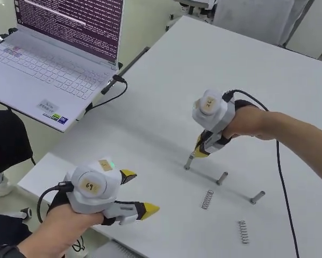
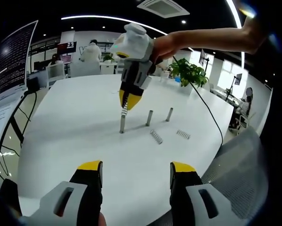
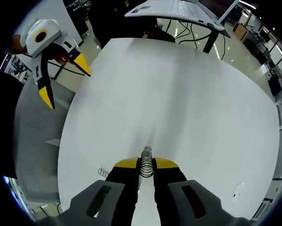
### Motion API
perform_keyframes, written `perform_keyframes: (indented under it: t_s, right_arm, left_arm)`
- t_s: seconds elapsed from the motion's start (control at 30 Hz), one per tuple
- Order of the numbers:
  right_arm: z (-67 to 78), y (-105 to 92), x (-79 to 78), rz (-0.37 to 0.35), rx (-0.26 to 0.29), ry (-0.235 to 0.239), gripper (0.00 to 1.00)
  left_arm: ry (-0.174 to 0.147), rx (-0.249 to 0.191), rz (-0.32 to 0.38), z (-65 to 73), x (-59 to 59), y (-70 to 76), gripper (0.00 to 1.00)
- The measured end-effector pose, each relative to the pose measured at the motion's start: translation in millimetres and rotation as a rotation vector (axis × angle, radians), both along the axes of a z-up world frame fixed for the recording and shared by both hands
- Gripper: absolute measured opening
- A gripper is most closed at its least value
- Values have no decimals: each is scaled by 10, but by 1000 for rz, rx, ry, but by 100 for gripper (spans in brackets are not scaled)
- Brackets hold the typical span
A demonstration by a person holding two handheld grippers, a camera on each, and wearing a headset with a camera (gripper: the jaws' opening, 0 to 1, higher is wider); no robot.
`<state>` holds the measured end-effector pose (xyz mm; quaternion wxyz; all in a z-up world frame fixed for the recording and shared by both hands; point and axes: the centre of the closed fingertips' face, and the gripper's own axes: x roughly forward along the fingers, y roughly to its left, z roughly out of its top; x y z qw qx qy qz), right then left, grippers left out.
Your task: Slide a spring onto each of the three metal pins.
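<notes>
place: open office | cues — laptop [image 1: 64, 54]; white table [image 1: 214, 59]; potted plant [image 2: 190, 73]; ceiling strip light [image 2: 98, 18]

Three pins [image 1: 188, 163] [image 1: 221, 178] [image 1: 257, 197]; three springs [image 1: 207, 199] [image 1: 243, 231] [image 3: 146, 165]; two tongs [image 1: 142, 192] [image 1: 199, 151]; one laptop [image 1: 53, 70]; one table [image 1: 204, 64].

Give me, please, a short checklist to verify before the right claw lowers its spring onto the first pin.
1. Right claw shut on the spring: ok.
2. Spring lined up over the first pin: ok in the left gripper view. Whether it is already past the pin's tip: cannot tell.
3. First pin upright on the table: ok.
4. Second pin and third pin upright and bare: ok.
5. Two spare springs lying loose on the table beside the pins: ok.
6. Left claw open, holding nothing and away from the pins: ok.
</notes>
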<state>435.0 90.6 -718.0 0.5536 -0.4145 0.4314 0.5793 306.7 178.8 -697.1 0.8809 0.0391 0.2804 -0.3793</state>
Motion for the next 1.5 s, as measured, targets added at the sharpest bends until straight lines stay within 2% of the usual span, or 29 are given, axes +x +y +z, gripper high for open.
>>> perform_keyframes:
  t_s: [0.57, 1.13, 1.5]
  right_arm:
    - [-65, 31, -4, 32, -23, -2, 9]
    - [-203, 76, -23, 58, -64, -5, 9]
    - [-350, 105, -41, 75, -90, -2, 9]
  left_arm:
    - [4, 7, 1, 0, 14, 19, 53]
    - [7, 6, 9, -3, 13, 51, 52]
    - [9, 6, 15, -6, 22, 71, 52]
